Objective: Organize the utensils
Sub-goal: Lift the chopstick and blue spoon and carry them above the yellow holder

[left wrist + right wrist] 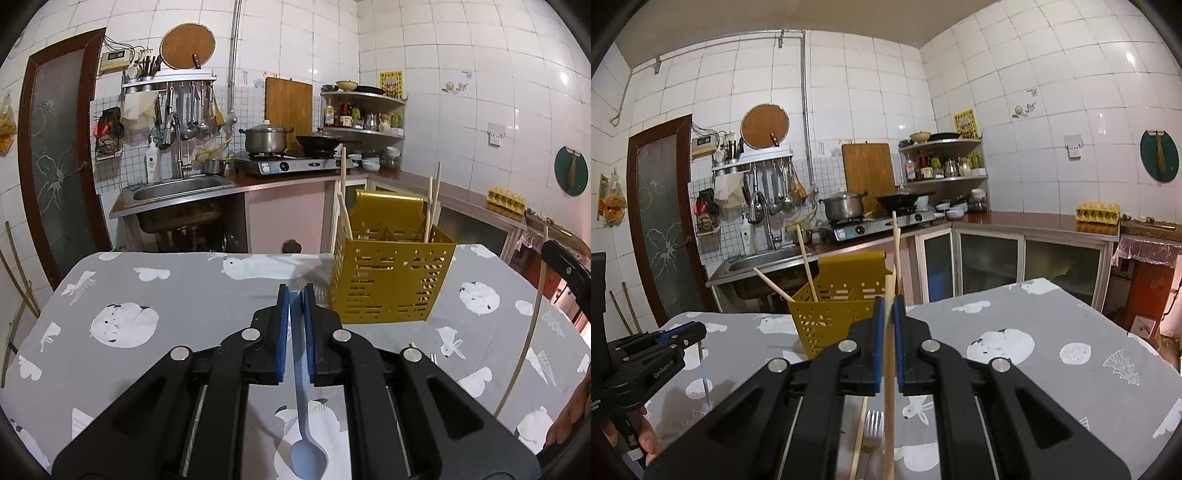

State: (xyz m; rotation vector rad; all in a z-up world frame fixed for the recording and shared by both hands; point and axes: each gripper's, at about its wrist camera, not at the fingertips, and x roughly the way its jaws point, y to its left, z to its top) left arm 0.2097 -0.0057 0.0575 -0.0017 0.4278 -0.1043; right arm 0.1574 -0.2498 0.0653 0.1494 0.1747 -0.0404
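Left gripper (296, 295) clamped on spoon (301, 398), handle up, bowl hanging down, axis near vertical for dropping in. Right gripper (889, 308) clamped on chopstick (889, 387), also upright. Both above cloth, near yellow caddy (391, 280). Fork (871, 428) left on table (1052, 362).

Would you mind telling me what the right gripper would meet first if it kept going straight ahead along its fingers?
Probably the perforated yellow utensil caddy, directly beyond the right gripper, which is shut on a pale wooden chopstick. Depth is uncertain.
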